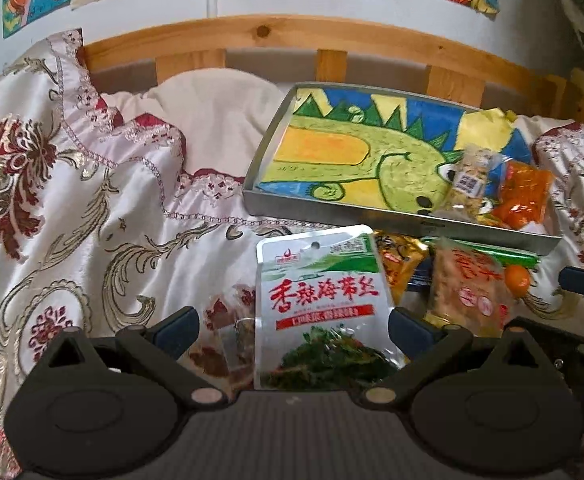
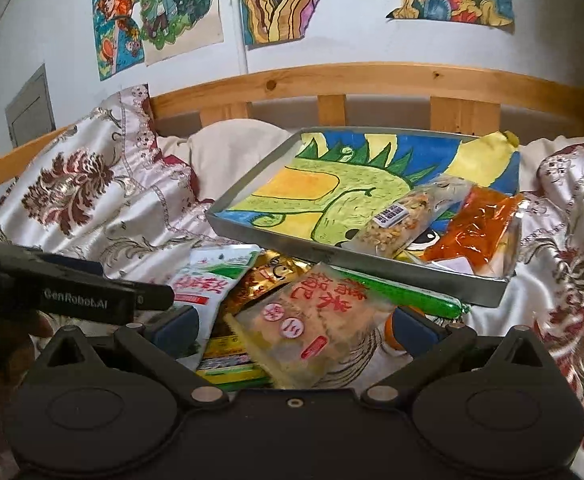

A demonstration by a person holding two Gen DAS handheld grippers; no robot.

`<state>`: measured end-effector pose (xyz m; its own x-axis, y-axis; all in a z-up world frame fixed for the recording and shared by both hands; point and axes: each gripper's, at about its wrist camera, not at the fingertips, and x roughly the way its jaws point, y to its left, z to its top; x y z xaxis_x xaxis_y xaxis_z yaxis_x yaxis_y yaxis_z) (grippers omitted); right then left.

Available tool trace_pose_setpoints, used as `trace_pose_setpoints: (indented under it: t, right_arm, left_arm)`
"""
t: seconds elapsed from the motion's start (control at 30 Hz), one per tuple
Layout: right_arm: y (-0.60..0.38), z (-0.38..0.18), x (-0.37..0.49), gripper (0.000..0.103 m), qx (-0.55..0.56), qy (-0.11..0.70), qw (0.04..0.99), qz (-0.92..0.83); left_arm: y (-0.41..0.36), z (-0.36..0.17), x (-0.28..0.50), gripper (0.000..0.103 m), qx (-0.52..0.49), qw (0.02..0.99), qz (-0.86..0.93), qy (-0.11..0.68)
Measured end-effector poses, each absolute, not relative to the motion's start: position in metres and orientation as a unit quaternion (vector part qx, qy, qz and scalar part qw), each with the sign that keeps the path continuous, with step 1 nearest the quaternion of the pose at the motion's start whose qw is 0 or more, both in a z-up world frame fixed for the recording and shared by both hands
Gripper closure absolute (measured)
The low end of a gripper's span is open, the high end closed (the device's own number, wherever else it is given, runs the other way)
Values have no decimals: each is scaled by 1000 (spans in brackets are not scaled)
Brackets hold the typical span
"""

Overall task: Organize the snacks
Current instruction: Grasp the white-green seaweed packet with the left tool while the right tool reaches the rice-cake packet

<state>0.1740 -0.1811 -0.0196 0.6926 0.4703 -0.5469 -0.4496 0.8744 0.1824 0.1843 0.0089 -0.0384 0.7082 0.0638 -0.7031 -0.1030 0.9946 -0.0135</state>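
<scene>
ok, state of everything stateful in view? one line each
left gripper: open, jaws astride the seaweed packet
right gripper: open, jaws astride the rice cracker packet
seaweed packet: sealed, outside the tray
rice cracker packet: sealed, on the snack pile, outside the tray
metal tray: holds two packets at its right end
grain packet: in tray
orange packet: in tray

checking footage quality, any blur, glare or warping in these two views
Left wrist: bed rail bows from fisheye, seaweed packet sharp, edges soft. Right wrist: same bowing, glare on the orange packet, blur at the right edge.
</scene>
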Motion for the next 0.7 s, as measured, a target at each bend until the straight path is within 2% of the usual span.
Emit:
trace_pose_setpoints:
  t: [0.27, 0.7]
  right_arm:
    - [-184, -45, 208, 1, 50, 331, 909, 249]
    - [-171, -61, 221, 1, 42, 337, 896, 285]
  left_arm:
    - [20, -50, 213, 0, -61, 907, 27, 415]
    - [28, -66, 246, 1, -99, 879, -2, 467]
